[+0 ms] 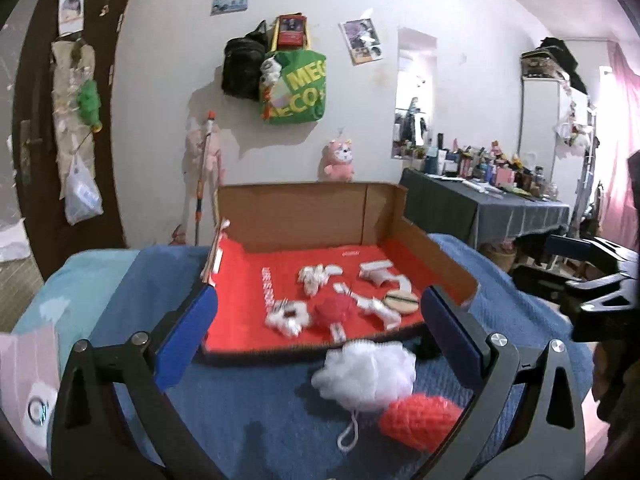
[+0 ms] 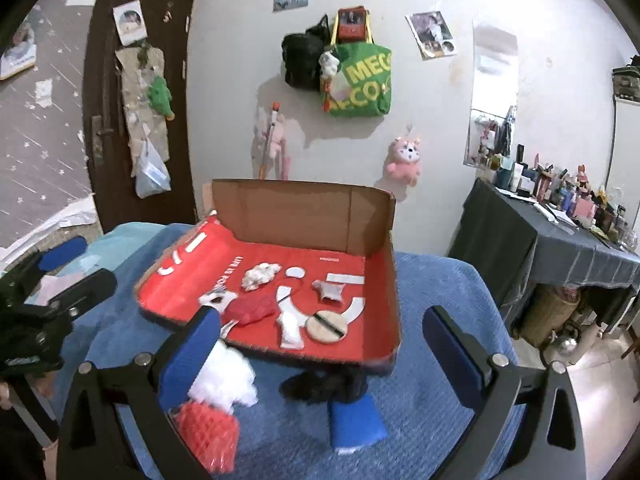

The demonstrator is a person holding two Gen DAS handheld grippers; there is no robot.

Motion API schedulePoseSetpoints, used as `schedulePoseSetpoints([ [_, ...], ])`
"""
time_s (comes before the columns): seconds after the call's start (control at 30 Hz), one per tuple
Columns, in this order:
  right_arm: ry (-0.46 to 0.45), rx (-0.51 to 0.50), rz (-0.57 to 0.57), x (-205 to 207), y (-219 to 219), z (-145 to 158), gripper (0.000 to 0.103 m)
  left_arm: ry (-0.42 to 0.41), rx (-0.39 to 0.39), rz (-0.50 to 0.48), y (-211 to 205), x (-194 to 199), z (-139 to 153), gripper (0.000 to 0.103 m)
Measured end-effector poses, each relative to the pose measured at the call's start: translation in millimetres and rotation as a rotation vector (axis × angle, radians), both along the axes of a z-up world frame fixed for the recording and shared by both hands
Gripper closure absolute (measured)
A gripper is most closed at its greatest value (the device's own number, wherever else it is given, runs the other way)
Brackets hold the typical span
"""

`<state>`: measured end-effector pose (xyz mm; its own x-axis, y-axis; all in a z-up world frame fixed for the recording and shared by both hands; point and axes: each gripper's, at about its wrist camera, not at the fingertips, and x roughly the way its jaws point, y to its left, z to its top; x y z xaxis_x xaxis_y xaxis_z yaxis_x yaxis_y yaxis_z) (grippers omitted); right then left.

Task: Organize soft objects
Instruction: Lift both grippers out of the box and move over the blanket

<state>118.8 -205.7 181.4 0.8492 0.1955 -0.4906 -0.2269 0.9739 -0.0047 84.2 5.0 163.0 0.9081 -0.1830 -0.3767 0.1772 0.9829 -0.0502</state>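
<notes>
White mesh sponge (image 1: 366, 374) is light and squashy, so pinch its middle; your left claw (image 1: 320, 322) and right claw (image 2: 320, 334) gape empty.

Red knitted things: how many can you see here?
2. One red knitted ball lies inside the red box, among white pieces. The other red knitted piece lies on the blue blanket in front, beside the white mesh puff. More may be hidden.

Box (image 2: 384, 264) front side low; back and right flaps upright, blocking entry from there. Red floor crowded at centre; left strip bare. On blue cloth (image 2: 432, 392) before box: white pouf (image 1: 370, 374), red mesh ball (image 1: 420, 420), blue sponge (image 2: 356, 420). Right of sponge, cloth bare.
</notes>
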Motion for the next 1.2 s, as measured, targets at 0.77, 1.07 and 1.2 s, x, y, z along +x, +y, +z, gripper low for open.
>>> schedulePoseSetpoints([
  [0.77, 0.069, 0.053, -0.141, -46, -18, -122, 0.000, 0.171, 0.030, 0.050, -11, -33, -109, 0.000],
  [1.07, 0.092, 0.060, -0.155, -44, -21, -134, 0.000, 0.216, 0.029, 0.061, -9, -26, -122, 0.000],
  [1.2, 0.100, 0.063, -0.153, -42, -21, -135, 0.000, 0.219, 0.030, 0.058, -8, -23, -119, 0.000],
])
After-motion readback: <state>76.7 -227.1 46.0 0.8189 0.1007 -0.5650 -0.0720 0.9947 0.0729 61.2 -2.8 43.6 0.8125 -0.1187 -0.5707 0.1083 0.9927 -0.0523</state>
